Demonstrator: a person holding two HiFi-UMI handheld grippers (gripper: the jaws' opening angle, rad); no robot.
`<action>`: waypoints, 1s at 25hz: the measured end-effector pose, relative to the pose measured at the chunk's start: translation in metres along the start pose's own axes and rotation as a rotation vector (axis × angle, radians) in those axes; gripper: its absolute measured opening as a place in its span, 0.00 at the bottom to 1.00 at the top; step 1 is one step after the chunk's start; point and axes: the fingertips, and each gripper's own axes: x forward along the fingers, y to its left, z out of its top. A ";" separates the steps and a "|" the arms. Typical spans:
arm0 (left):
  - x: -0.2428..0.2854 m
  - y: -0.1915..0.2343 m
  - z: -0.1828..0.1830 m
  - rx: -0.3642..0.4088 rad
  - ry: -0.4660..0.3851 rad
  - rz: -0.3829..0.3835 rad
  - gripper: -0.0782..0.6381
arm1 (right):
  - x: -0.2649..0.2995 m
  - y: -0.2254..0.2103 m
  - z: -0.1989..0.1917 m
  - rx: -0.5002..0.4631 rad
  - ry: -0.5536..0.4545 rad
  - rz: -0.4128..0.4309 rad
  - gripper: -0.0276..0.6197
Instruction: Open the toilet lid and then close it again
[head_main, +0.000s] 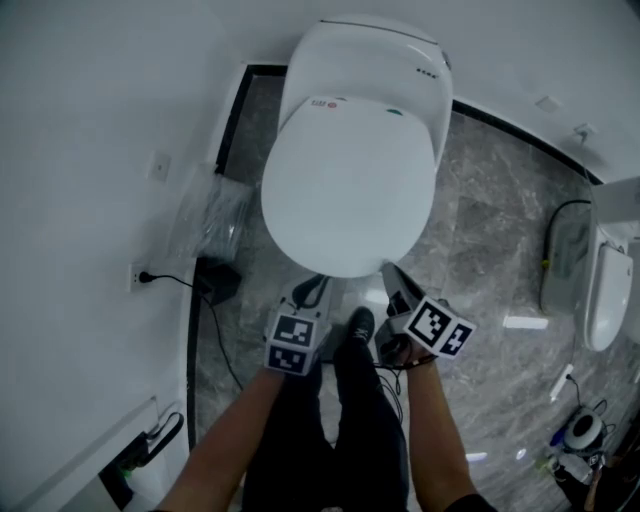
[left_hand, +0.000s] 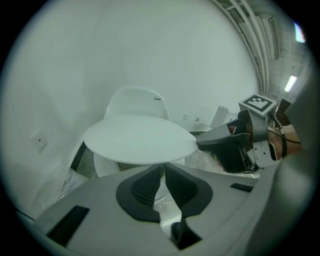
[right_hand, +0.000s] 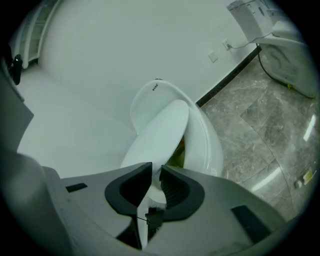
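- Both our claws, left gripper (head_main: 318, 284) and right gripper (head_main: 390, 275), pinch the near rim of the toilet lid (head_main: 348, 185), jaws almost together.
- Beyond them, it tilts above the bowl (right_hand: 207, 145).

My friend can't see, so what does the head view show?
From above, two hand-held tools, the left tool and right tool, pinch the front edge of a white toilet lid. Grey marbled floor lies around the toilet.
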 end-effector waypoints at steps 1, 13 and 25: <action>-0.002 0.000 0.006 0.008 -0.008 0.002 0.17 | -0.002 0.004 0.004 -0.017 0.002 0.005 0.15; -0.025 -0.003 0.088 0.037 -0.100 0.066 0.17 | -0.034 0.051 0.036 -0.245 0.010 0.043 0.06; -0.030 0.002 0.165 0.036 -0.150 0.146 0.16 | -0.058 0.081 0.089 -0.373 -0.015 0.081 0.06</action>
